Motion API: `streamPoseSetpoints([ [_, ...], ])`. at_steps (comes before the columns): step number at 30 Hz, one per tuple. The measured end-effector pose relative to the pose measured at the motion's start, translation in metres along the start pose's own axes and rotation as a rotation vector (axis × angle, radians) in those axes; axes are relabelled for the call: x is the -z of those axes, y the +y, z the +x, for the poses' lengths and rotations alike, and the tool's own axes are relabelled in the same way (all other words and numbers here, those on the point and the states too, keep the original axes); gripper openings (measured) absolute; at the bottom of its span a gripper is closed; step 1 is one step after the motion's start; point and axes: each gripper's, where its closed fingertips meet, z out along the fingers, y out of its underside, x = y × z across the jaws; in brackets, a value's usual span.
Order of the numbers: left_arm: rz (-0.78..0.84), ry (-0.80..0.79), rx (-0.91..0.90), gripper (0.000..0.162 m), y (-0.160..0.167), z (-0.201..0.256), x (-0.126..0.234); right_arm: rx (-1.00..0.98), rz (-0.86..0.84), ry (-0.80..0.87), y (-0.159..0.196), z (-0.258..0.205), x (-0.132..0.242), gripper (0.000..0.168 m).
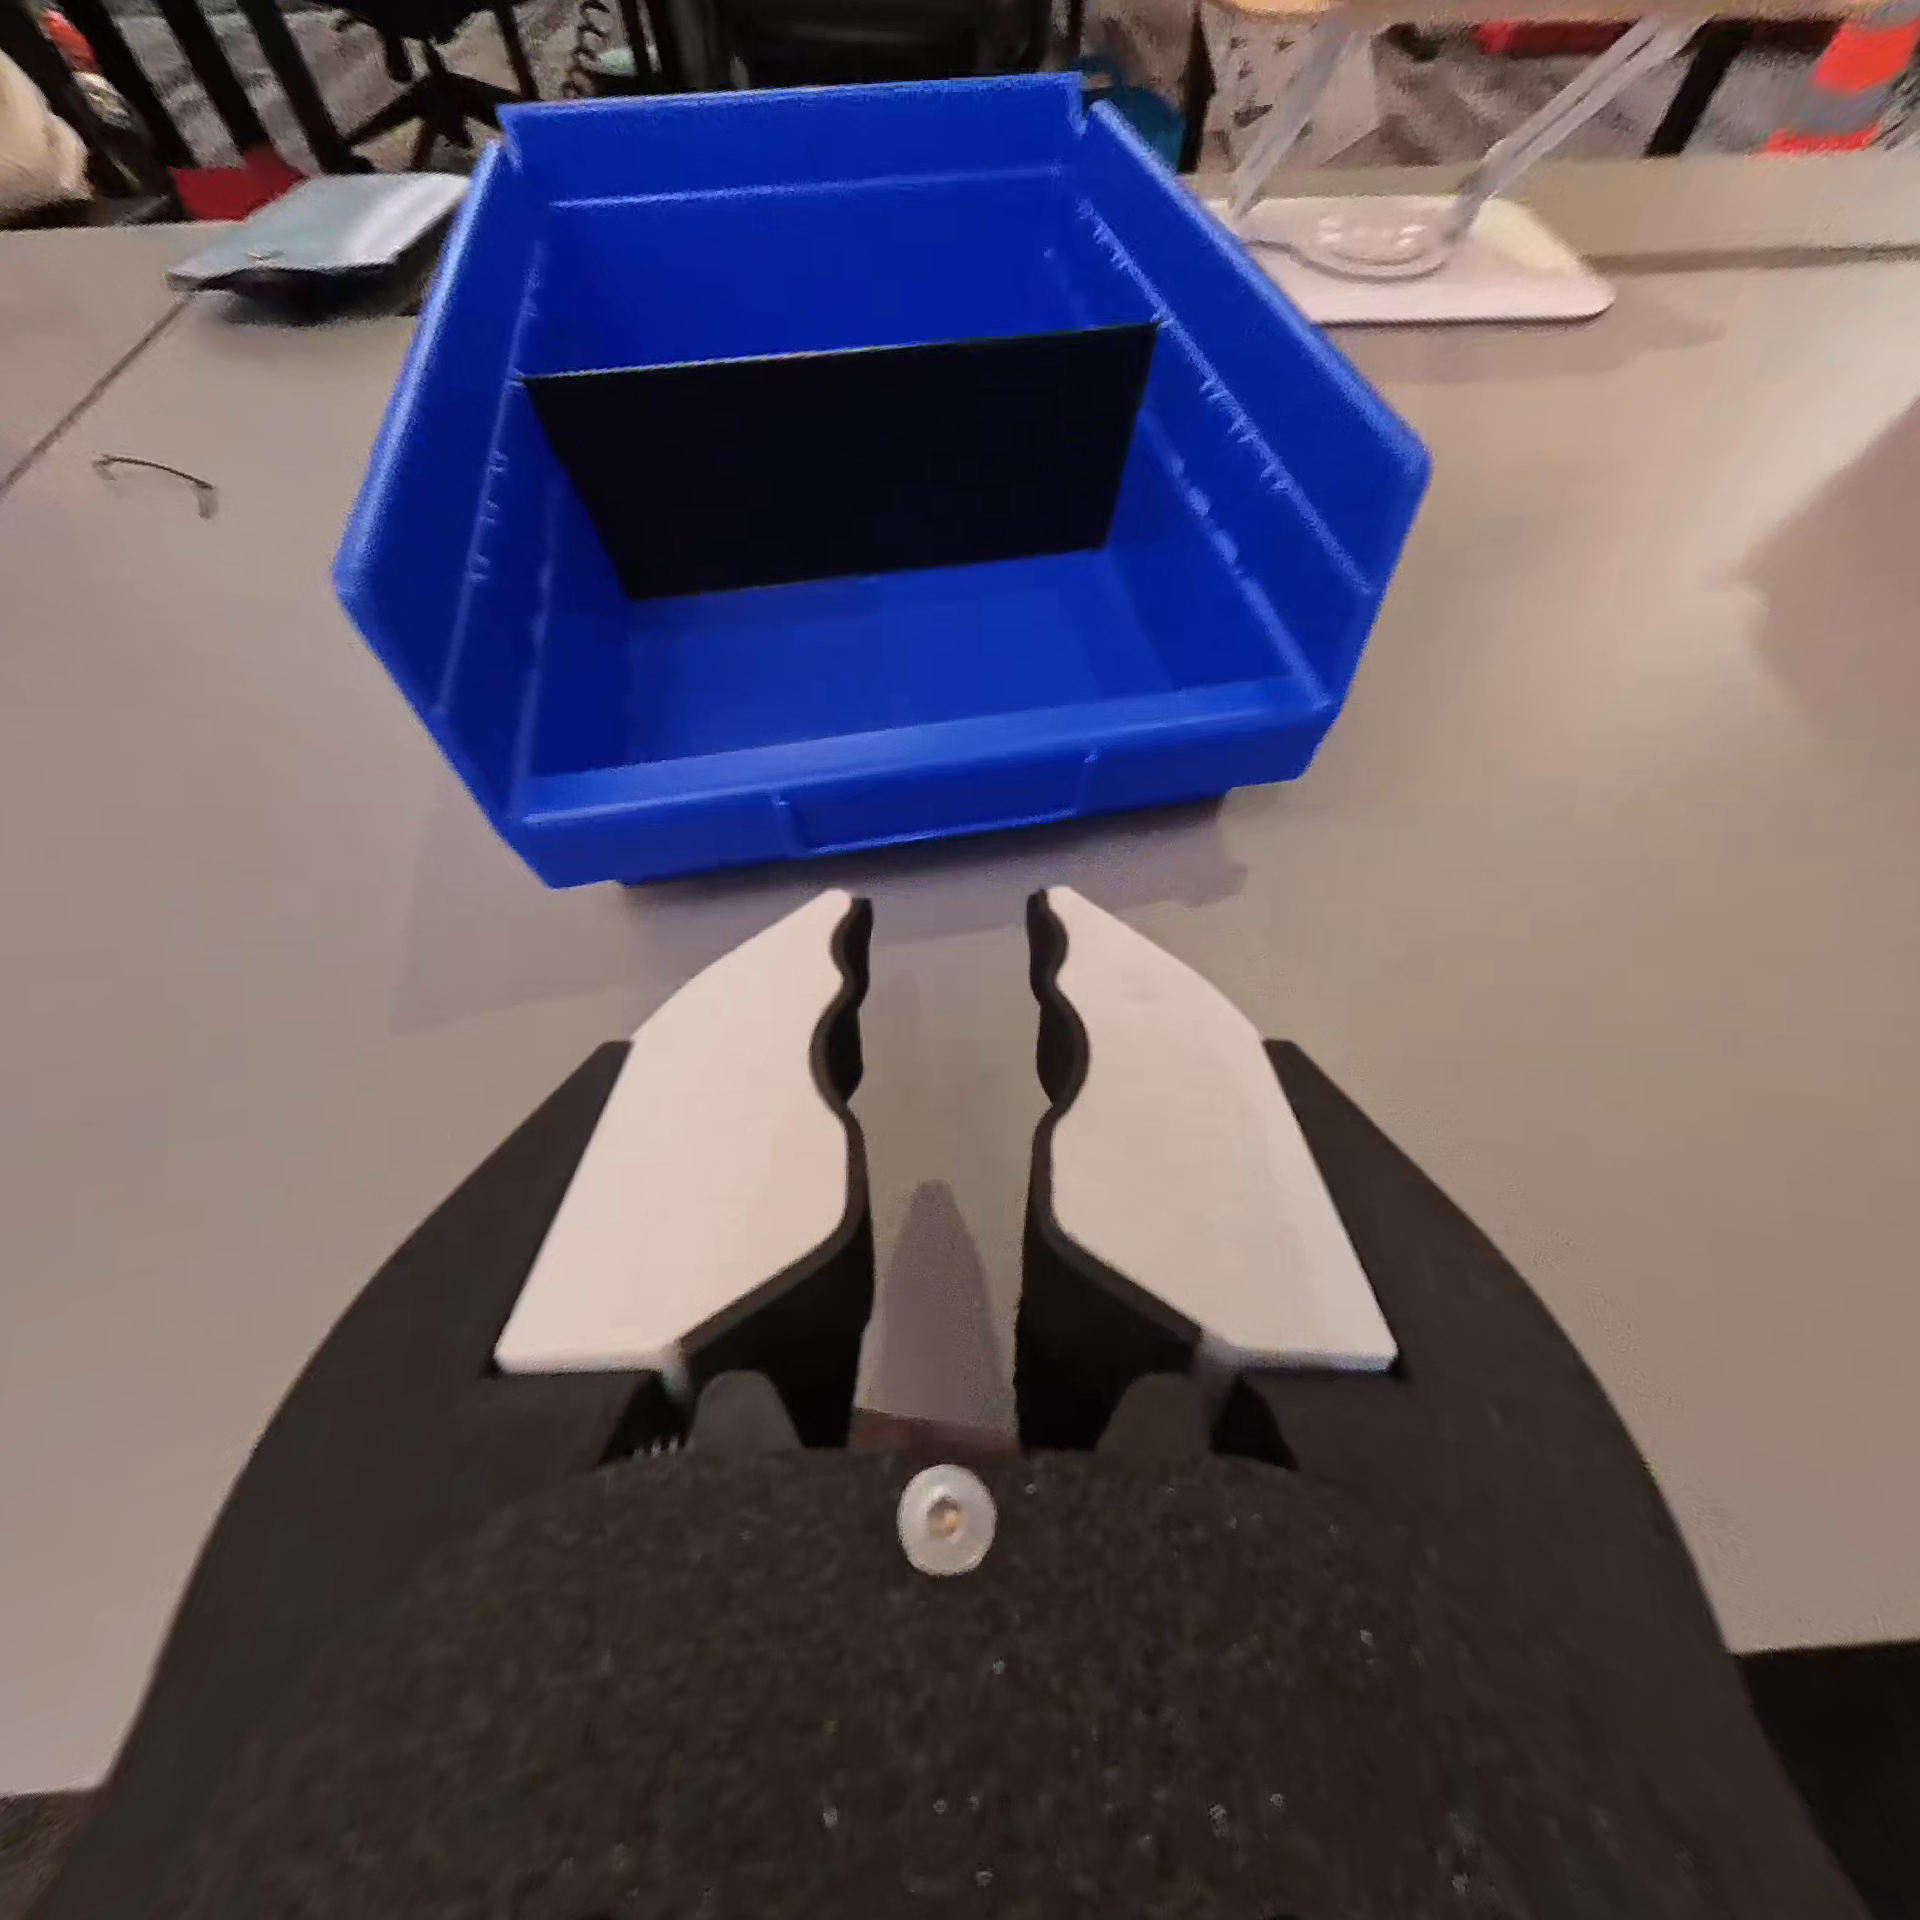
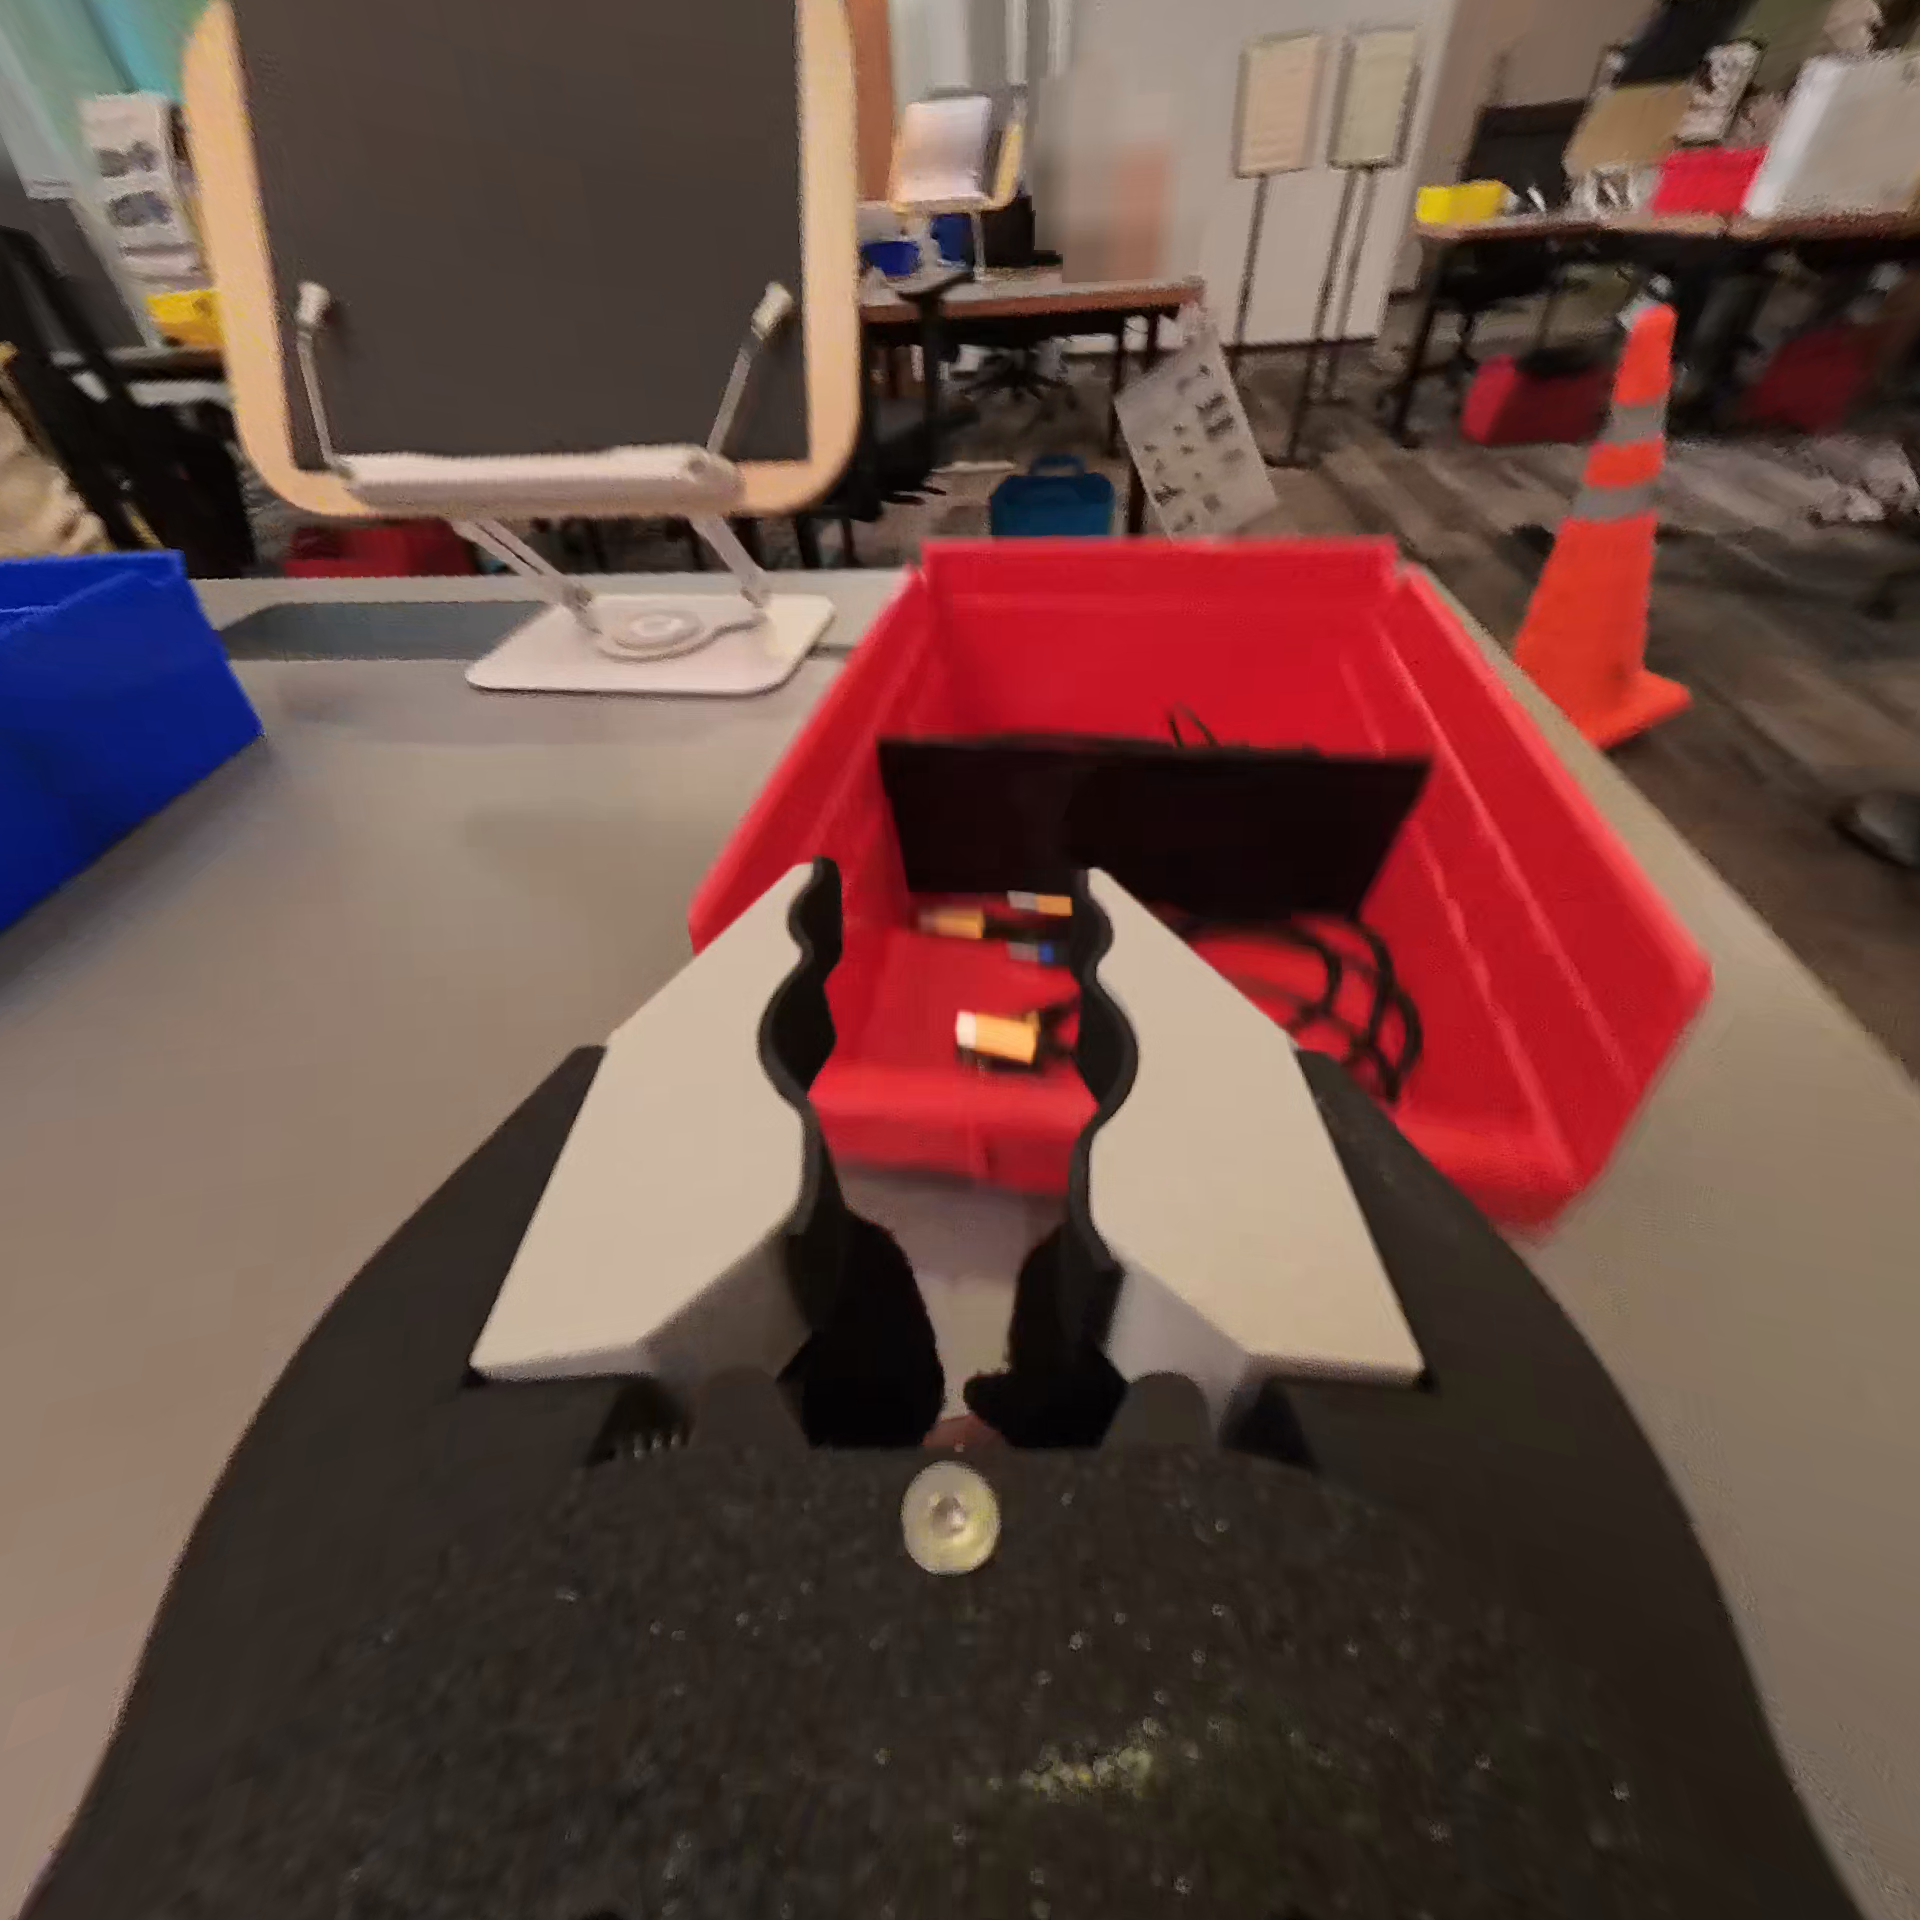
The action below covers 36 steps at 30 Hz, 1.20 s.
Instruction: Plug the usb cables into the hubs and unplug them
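The grey bench [image 1: 260,831] carried both bins. In the left wrist view, a blue plastic storage bin [image 1: 873,488] with a black divider panel [image 1: 842,468] across its middle stood at twelve o'clock from the left gripper [image 1: 948,914], just beyond its fingertips and not touching them. That gripper's fingers were parted with nothing between them. A white stand base [image 1: 1455,281] lay at one o'clock behind the bin, and a thin bent wire [image 1: 156,478] lay at ten o'clock.

In the right wrist view, a red plastic storage bin [image 2: 1226,831] with a black divider [image 2: 1143,821] sat at twelve to one o'clock from the right gripper [image 2: 956,883], which was spread apart and empty above the bin's front edge. Orange-and-black batteries [image 2: 997,1034] lay in the near compartment, seen between the fingers, with black cables [image 2: 1351,987] at their right. An orange traffic cone [image 2: 1610,540] stood on the floor at two o'clock.
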Motion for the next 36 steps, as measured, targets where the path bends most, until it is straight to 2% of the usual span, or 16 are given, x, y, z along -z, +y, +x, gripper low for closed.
streamPoseSetpoints([
  [2,0.026,-0.025,-0.012,0.033,-0.004,-0.007,0.001,-0.047,-0.005,0.036,0.022,0.008,0.013,0.032],
  [3,0.04,-0.028,-0.009,0.033,-0.006,-0.008,0.001,-0.035,-0.018,0.012,0.024,0.008,0.013,0.033],
  [6,0.049,-0.044,0.02,0.033,-0.008,-0.013,-0.004,0.037,-0.045,0.106,0.032,0.036,0.012,0.034],
  [9,0.017,-0.039,0.046,0.036,-0.003,-0.014,-0.008,-0.022,-0.091,0.088,0.043,0.041,0.009,0.034],
  [36,0.023,0.032,0.044,0.035,-0.004,-0.003,-0.014,-0.003,-0.113,0.02,0.045,0.022,0.003,0.033],
])
